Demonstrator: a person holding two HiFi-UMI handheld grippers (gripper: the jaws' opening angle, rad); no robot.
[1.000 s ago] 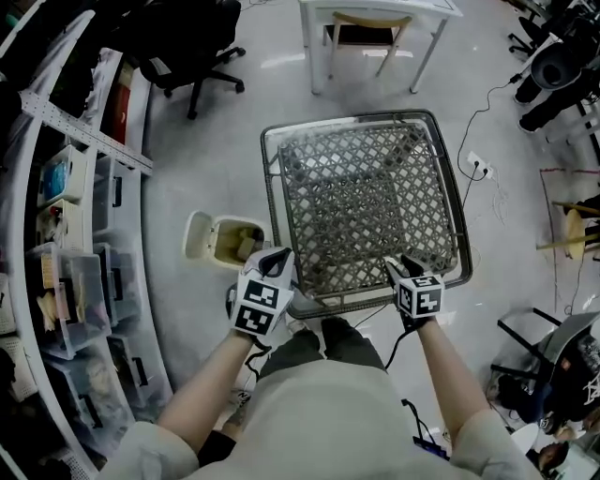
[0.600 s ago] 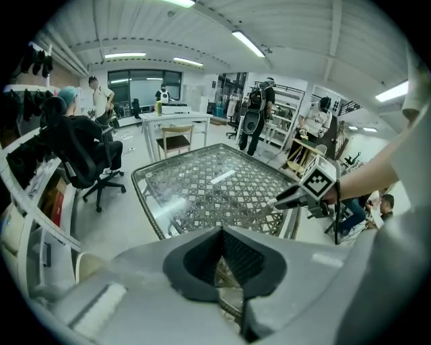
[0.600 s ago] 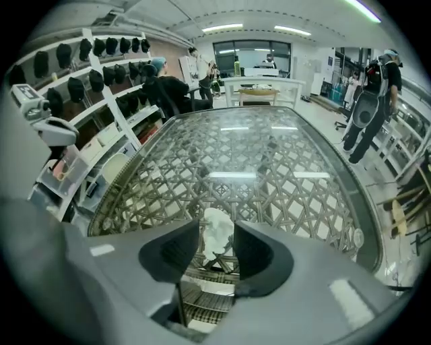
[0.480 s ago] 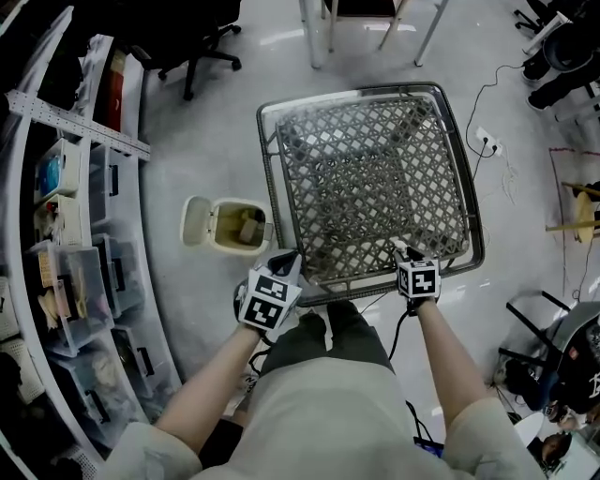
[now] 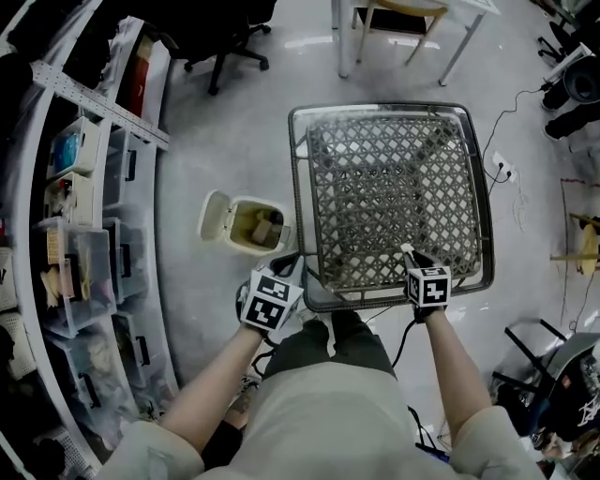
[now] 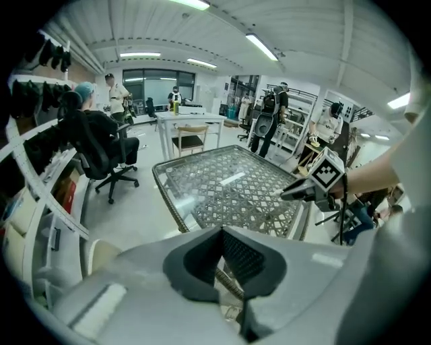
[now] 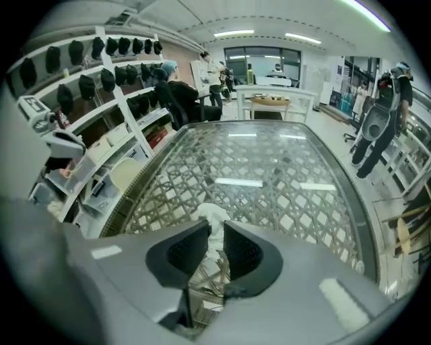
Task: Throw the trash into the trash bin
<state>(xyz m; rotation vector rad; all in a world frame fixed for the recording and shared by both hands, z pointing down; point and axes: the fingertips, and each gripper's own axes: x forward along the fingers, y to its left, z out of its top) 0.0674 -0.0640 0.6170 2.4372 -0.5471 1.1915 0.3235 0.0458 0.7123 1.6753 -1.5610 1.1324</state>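
**Head view.** The task is at an early stage. The tissue (image 5: 405,249) lies on the table (image 5: 309,187), right at the tips of the right gripper (image 5: 412,258), and has not been lifted. The bin (image 5: 246,225) stands open on the floor, just ahead of the left gripper (image 5: 286,265) and to its outer side. Something brownish is already in the bin. Lifting, carrying and dropping are all left to do. From the right gripper, the bin lies well to the left, beyond the table's near corner. The left gripper and its arm sit between the two, so I judge they may get in the way of the carry. Shelves with boxes (image 5: 84,234) run along the far left. An office chair (image 5: 225,37) and a white desk (image 5: 412,19) stand beyond the table, and a cable (image 5: 506,122) trails on the floor to the right.

**Left gripper view.** The left gripper (image 6: 221,232) has its jaws together and holds nothing. The table's woven rim (image 6: 172,209) passes just under them. The right gripper (image 6: 293,194) shows off to the right, its tips down on the tabletop. People (image 6: 94,128) sit and stand far ahead.

**Right gripper view.** The right gripper (image 7: 215,228) has just been closing its jaws. They now stand only a narrow gap apart, with the white tissue (image 7: 212,214) pinched between the pads. The top of the tissue bunches out past the tips, and it rests on the table (image 7: 283,168). The bin's pale lid (image 7: 125,174) shows to the left, below the rim.
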